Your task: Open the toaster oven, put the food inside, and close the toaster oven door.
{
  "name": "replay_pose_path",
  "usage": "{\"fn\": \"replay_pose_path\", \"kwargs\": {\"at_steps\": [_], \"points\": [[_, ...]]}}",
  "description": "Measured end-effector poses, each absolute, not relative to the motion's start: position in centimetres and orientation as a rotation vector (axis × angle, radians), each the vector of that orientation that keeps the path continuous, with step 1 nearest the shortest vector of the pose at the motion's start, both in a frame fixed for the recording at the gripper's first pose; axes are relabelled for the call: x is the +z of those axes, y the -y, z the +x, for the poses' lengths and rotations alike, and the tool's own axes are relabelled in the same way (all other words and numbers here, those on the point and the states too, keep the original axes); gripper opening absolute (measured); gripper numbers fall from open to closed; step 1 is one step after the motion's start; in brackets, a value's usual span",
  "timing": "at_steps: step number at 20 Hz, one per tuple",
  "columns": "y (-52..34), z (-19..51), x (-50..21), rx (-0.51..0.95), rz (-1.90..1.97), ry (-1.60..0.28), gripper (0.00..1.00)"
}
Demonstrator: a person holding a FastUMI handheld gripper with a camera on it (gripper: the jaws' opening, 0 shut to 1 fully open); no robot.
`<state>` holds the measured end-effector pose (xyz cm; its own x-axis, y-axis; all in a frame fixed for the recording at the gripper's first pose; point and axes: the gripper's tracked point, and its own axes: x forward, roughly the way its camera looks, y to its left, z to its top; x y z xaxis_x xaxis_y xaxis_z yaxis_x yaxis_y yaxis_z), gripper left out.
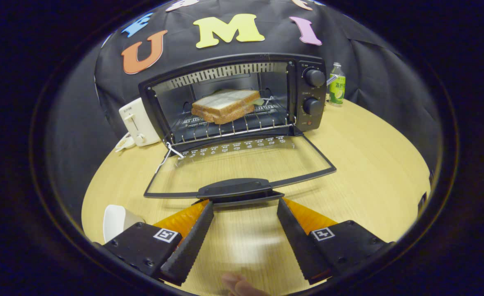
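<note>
Two fingers (200, 230) of the gripper (245, 206) stand wide apart at the bottom of the frame, with bare tabletop between them and nothing held. Their tips sit just below the door handle (235, 188), one at each end of it; whether they touch it I cannot tell. At the very bottom, centre, a fingertip of a hand (242, 285) shows between the finger bases.

Just ahead, in the middle of the frame, the glass door (242, 166) of the oven (235, 98) hangs fully open, lying almost flat over the table (369, 164), its handle nearest the fingers. A white string or tag (168, 153) trails from the door's left hinge corner.

Beyond the door, upper centre, the oven cavity is open. The food, a sandwich (225, 105) of sliced bread, rests on the wire rack (233, 125) inside, roughly centred. Two knobs (315, 77) stand one above the other on the oven's right panel.

To the left of the oven, touching or just beside it, stands a white toaster (137, 121). At upper right, near the oven's right side, a green bottle (336, 85) stands upright. At lower left, just beside the left finger base, lies a white cup (116, 220).
</note>
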<state>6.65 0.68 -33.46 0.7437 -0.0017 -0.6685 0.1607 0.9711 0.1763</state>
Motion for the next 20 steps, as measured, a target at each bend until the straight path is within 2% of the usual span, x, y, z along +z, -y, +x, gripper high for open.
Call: {"fn": "replay_pose_path", "kwargs": {"at_steps": [8, 20], "points": [[-0.6, 6.7, -33.0, -0.089, 0.201, -0.71, 1.0], [-0.5, 8.2, -27.8, -0.086, 0.08, -0.533, 1.0]]}}
